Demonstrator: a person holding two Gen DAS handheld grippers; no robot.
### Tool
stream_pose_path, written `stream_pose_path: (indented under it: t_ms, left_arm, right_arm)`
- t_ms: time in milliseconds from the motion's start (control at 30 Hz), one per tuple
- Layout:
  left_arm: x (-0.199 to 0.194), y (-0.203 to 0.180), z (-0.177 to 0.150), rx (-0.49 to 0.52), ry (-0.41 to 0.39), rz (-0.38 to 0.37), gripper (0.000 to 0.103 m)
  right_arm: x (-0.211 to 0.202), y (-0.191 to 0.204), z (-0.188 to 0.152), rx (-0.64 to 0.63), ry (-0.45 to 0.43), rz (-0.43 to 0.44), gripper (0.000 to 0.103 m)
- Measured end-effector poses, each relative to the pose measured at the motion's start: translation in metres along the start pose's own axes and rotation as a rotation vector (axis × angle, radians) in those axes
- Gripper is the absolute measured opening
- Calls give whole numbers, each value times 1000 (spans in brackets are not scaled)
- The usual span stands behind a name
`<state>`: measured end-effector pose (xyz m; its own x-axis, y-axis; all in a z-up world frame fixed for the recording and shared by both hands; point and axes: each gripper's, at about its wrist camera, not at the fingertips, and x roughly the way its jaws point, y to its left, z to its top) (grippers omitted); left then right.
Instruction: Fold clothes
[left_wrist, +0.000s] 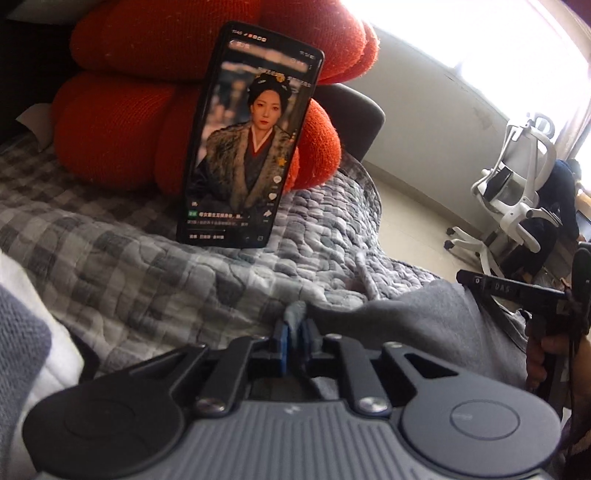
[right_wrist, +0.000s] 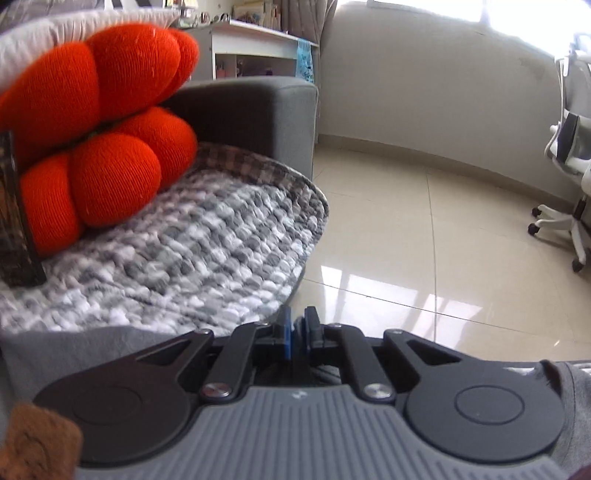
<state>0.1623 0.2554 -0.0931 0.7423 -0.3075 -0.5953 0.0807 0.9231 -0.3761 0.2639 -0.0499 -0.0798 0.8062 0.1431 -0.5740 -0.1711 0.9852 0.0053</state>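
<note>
Between the blue pads of our left gripper a pinch of the grey garment is clamped; the cloth spreads to its right over the checked blanket. Our right gripper looks nearly closed, its catch hidden. We should lift both corners evenly, keeping the edge taut, clear of the phone ahead.

Each handheld unit, left gripper and right gripper, shows a ribbed grey housing flanked by two round black discs, black linkage arms fastened with silver screws, and blue pads on its black fingers; the right one's side bears pale lettering.
</note>
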Motion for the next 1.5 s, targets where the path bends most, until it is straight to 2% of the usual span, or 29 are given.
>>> stream_pose_path:
  t_ms: [33,67,100,133,167,200,233,400,467,500,533,633,800,967,1033,1133,1233,1300,1400,1500]
  left_arm:
    - [-1,0,0,-4,1,-8,17]
    - [-2,-1,0,-5,7,-16,19]
    - [-3,-1,1,-8,13,-23,26]
    - [-4,-1,2,-18,19,-32,35]
    - [-5,0,3,-29,26,-40,39]
    - [-6,1,5,-39,32,-48,43]
    - [-6,2,6,-49,38,-56,43]
    - [-6,3,6,-75,63,-81,41]
    - [-5,3,5,-78,68,-82,33]
    - [-4,4,5,-80,70,-81,25]
    - [-3,4,5,-80,71,-76,21]
    - [-2,4,4,-78,70,-60,14]
    - [-1,5,4,-77,70,-48,5]
    - [-1,4,3,-74,59,-36,1]
    - [-2,4,3,-73,51,-31,0]
    - [-7,3,4,-74,22,-14,0]
    - [-19,1,8,-60,-13,-6,0]
    - [-22,0,10,-39,-16,1,0]
    - [-10,-1,8,3,42,51,0]
    - [-6,-4,7,21,57,83,2]
  right_arm:
    - [-5,1,1,-3,-1,-4,17]
    - [-11,3,2,-13,1,-8,17]
    - [-17,5,3,-23,4,-11,17]
    - [-25,8,3,-32,4,-9,24]
    - [-33,11,2,-40,1,3,32]
    - [-42,14,0,-48,-4,18,49]
    - [-51,19,-2,-56,-13,38,52]
    - [-96,47,-19,-96,-35,173,52]
    - [-113,63,-31,-127,-34,237,52]
    - [-121,71,-36,-140,-32,271,52]
    - [-127,79,-41,-151,-26,306,52]
    - [-145,102,-57,-184,-8,408,52]
    - [-154,137,-74,-256,37,501,52]
    - [-145,161,-88,-351,53,489,48]
    - [-140,168,-94,-386,52,453,26]
    - [-138,176,-95,-394,45,407,9]
    - [-148,180,-84,-337,37,448,8]
    - [-154,185,-83,-346,31,456,8]
    - [-138,191,-95,-365,95,444,9]
    - [-137,187,-100,-346,80,461,14]
